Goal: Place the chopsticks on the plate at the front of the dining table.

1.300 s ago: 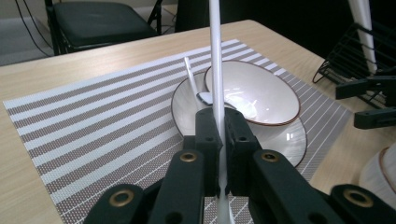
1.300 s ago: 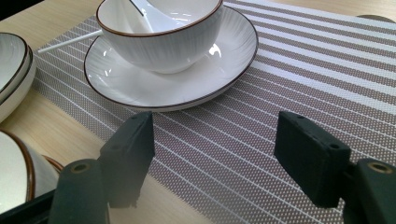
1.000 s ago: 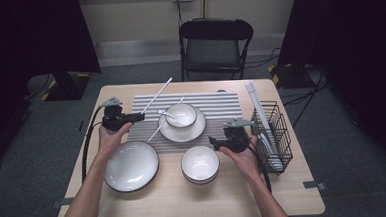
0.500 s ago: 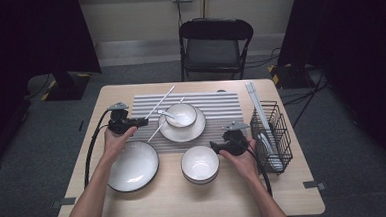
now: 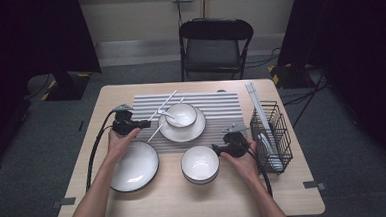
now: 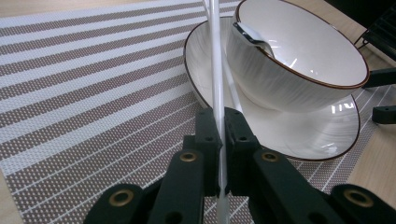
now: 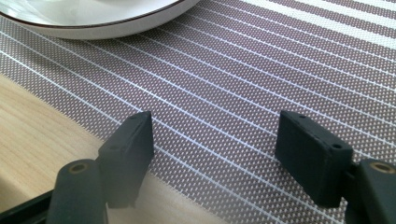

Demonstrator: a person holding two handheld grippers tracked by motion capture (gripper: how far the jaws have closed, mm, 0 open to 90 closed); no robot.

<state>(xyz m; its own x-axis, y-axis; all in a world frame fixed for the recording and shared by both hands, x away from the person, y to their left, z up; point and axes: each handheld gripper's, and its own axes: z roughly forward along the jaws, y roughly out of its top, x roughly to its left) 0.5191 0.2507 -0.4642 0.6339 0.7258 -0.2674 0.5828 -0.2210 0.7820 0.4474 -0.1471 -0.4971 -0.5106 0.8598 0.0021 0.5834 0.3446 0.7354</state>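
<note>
Left gripper (image 6: 219, 140) is pinching a white chopstick (image 6: 215, 70) tight beside the bowl (image 6: 299, 51) on its saucer (image 6: 280, 126) (right gripper (image 7: 215, 158) is hanging open, empty, over the striped mat (image 7: 261, 79)), so any swing is risking tipping that bowl.

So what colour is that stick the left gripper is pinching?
White; the chopstick shows best in the left gripper view.

A striped mat (image 5: 208, 110) lies at the centre of the table (image 5: 196, 203). On it, a small bowl (image 5: 181, 114) sits in a saucer (image 5: 182, 131). Below the mat, a plate (image 5: 134, 166) lies lower left and a bowl (image 5: 200, 164) lower centre. A wire rack (image 5: 272, 134) stands at the right.
</note>
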